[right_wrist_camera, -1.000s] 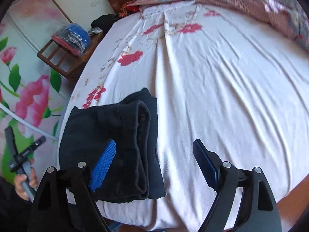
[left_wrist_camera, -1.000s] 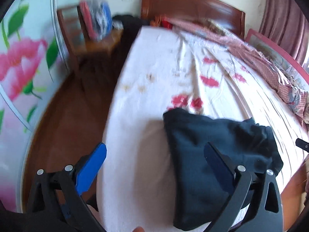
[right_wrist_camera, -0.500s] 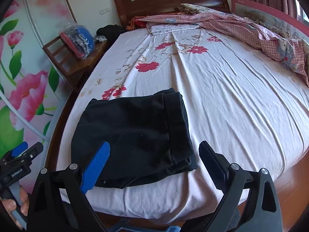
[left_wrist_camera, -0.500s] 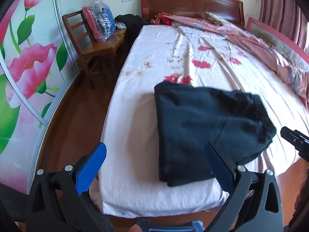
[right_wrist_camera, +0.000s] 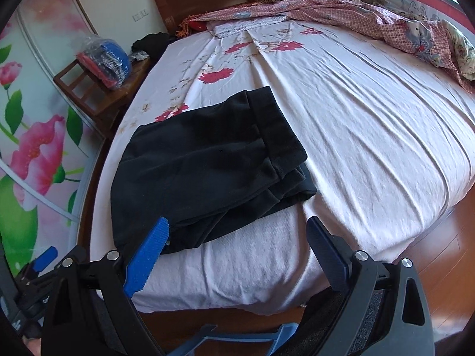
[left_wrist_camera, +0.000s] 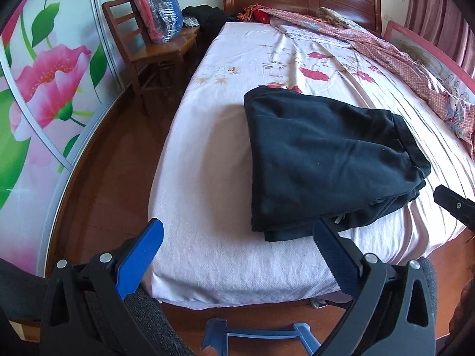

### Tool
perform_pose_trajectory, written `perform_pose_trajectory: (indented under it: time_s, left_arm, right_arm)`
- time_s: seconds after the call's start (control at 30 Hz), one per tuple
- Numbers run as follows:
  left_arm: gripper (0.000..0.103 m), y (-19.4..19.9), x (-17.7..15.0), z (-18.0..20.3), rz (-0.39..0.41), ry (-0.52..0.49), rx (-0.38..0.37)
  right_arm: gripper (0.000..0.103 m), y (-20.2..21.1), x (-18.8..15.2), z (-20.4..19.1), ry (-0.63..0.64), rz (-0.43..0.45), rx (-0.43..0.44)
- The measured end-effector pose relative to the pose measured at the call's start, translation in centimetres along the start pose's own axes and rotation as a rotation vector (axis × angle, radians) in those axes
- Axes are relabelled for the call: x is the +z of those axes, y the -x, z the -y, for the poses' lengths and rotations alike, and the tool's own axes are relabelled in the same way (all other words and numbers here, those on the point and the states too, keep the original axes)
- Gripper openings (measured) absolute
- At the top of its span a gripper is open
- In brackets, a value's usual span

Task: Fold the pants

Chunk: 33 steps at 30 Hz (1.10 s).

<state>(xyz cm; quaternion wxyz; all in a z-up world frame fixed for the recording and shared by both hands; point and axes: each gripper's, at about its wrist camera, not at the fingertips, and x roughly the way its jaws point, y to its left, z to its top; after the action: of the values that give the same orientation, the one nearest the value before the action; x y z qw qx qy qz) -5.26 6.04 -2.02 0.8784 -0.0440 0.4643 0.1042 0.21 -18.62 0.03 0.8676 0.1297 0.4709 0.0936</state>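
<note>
Now, at far left you have the wooden slat-back chair (left_wrist_camera: pixel 148 44) carrying a plastic-wrapped red and blue bundle (left_wrist_camera: pixel 158 14). Your left gripper (left_wrist_camera: pixel 237 238) hangs with jaws wide and holds nothing. The folded black pants (left_wrist_camera: pixel 326 160) lie on the white floral bedsheet (left_wrist_camera: pixel 207 160) near the bed's foot, at its left side. Your right gripper (right_wrist_camera: pixel 237 231) is likewise spread wide and unloaded, short of the pants.
</note>
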Motion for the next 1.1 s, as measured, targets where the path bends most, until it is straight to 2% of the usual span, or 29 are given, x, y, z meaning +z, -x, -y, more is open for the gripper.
perform_pose_trajectory:
  time_s: [0.43, 0.8, 1.1]
  left_arm:
    - [0.101, 2.1, -0.4, 0.4, 0.060, -0.033, -0.016]
    - [0.101, 1.7, -0.9, 0.9, 0.041, -0.039, -0.016]
    - [0.101, 0.9, -1.3, 0.7, 0.013, 0.006, -0.039]
  right_arm:
    - [0.093, 0.9, -1.7, -2.9, 0.082, 0.005, 0.014]
    - [0.093, 0.9, -2.6, -4.3, 0.156, 0.021, -0.012]
    - [0.093, 0.0, -3.6, -4.7, 0.188, 0.008, -0.044]
